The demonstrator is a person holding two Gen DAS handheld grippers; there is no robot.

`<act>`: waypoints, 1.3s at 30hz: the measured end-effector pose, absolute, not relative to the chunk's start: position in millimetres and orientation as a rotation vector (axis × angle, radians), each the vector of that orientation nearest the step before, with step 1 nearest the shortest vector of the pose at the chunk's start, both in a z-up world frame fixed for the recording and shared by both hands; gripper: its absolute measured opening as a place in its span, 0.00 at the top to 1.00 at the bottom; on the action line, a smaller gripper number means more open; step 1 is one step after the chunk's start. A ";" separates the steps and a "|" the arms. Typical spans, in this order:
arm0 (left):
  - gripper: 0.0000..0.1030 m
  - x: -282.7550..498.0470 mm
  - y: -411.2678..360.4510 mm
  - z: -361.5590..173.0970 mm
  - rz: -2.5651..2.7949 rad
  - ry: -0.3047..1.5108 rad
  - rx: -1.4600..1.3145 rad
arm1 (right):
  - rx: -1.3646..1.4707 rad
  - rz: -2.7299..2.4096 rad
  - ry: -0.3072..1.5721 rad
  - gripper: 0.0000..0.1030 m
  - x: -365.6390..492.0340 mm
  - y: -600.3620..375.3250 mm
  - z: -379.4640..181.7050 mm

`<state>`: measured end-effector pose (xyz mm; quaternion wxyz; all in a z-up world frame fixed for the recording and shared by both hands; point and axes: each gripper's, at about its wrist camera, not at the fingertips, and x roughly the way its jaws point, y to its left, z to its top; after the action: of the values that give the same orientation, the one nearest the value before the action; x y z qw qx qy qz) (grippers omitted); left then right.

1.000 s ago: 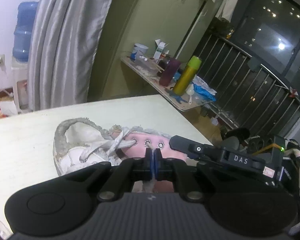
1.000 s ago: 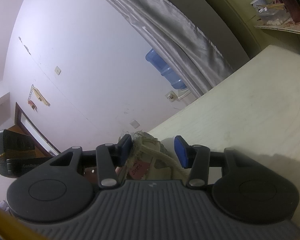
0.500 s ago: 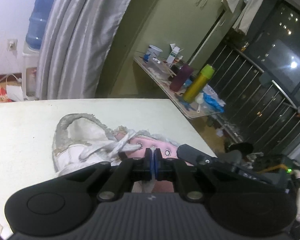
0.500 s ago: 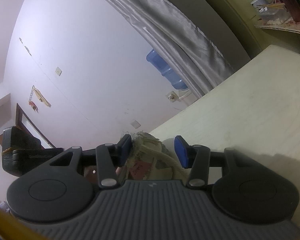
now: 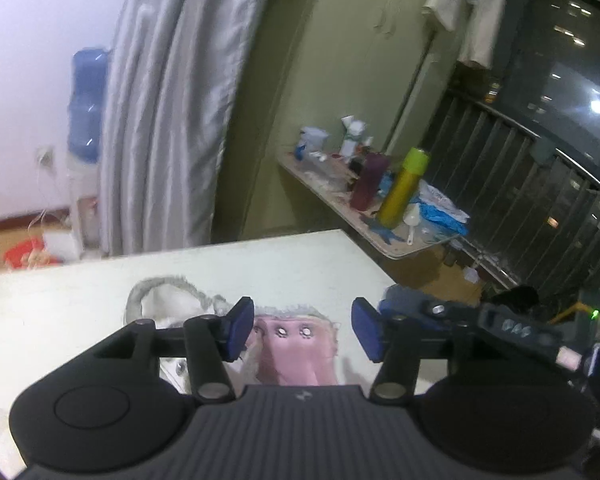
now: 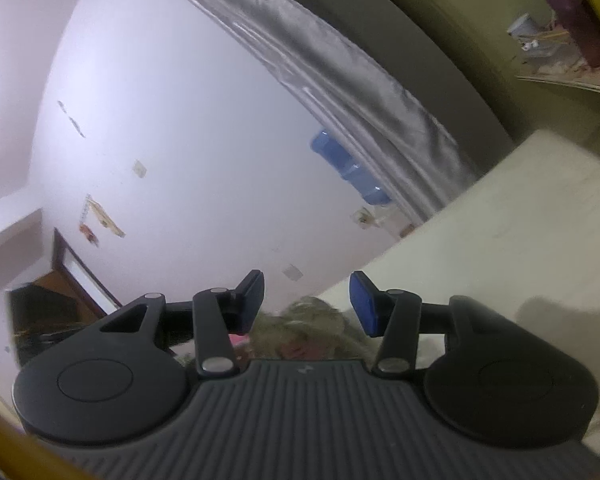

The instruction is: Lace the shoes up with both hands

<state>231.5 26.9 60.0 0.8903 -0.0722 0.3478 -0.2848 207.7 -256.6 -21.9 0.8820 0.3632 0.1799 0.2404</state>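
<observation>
Left wrist: left claw [image 5: 303, 330] opening, tilted down over shoe [image 5: 296, 356].

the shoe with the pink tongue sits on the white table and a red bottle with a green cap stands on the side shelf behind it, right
Not quite. In the left wrist view the bottle with the green cap is yellow, not red; the dark red container is a separate one beside it. The rest holds: the shoe with the pink tongue sits on the white table, with the side shelf behind.
</observation>
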 end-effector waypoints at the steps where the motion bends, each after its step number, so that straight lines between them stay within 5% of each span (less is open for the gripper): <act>1: 0.46 232.6 24.4 61.0 -0.572 0.746 -0.171 | 0.758 0.499 0.394 0.54 212.1 -256.5 -23.1; 10: 0.51 263.0 29.4 46.0 -0.453 0.936 -0.397 | 0.758 0.562 0.486 0.55 241.4 -233.5 -36.6; 24: 0.86 248.8 60.9 29.7 -0.450 0.895 -0.459 | 0.768 0.624 0.525 0.54 249.4 -227.1 -41.3; 39: 0.88 245.8 68.8 22.6 -0.507 0.858 -0.503 | 0.780 0.780 0.605 0.56 275.9 -194.6 -30.7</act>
<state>245.8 68.8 22.6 0.8483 -0.2386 0.4070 -0.2404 275.9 -194.6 -30.7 0.8085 0.3647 0.2832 0.3649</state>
